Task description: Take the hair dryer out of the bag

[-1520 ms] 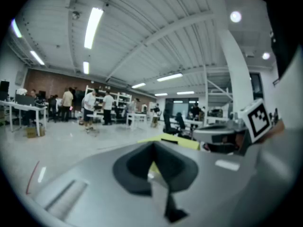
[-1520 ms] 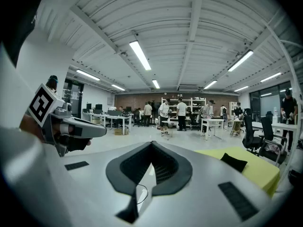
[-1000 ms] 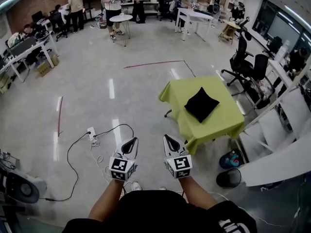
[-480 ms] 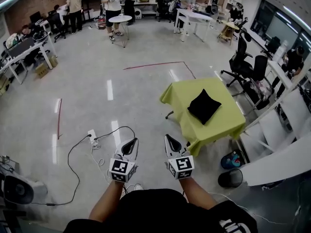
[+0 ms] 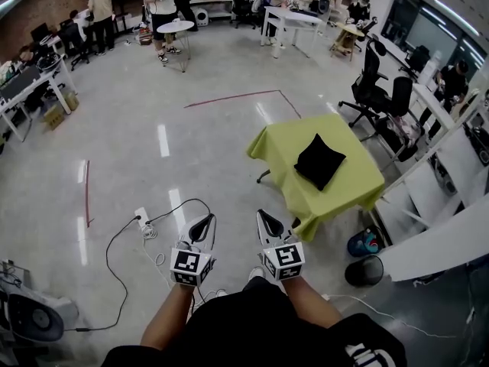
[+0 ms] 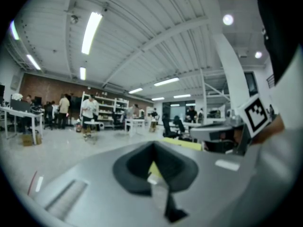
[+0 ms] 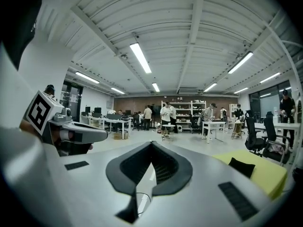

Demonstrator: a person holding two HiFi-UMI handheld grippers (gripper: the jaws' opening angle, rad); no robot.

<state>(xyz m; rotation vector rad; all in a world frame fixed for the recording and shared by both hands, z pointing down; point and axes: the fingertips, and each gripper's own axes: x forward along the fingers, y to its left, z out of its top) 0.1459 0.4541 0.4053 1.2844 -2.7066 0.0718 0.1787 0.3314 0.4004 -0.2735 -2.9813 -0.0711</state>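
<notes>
A black soft bag [image 5: 318, 160] lies closed on a table under a yellow-green cloth [image 5: 352, 190], ahead and to the right in the head view. No hair dryer shows. My left gripper [image 5: 205, 222] and right gripper [image 5: 265, 217] are held side by side in front of me over the bare floor, well short of the table. Both are shut and hold nothing. The right gripper view shows the bag [image 7: 241, 167] on the cloth [image 7: 267, 174] at lower right, beyond its shut jaws. The left gripper view catches only a strip of the cloth [image 6: 183, 144].
A white power strip [image 5: 143, 220] with a black cable lies on the floor left of the grippers. Office chairs [image 5: 380, 98] stand behind the table. A black bin [image 5: 362, 271] and white panels [image 5: 447, 243] are at its right. People and desks fill the far end.
The whole scene has slid slightly in the head view as I moved across the floor; the table sits a little nearer. Both grippers stay shut, side by side.
</notes>
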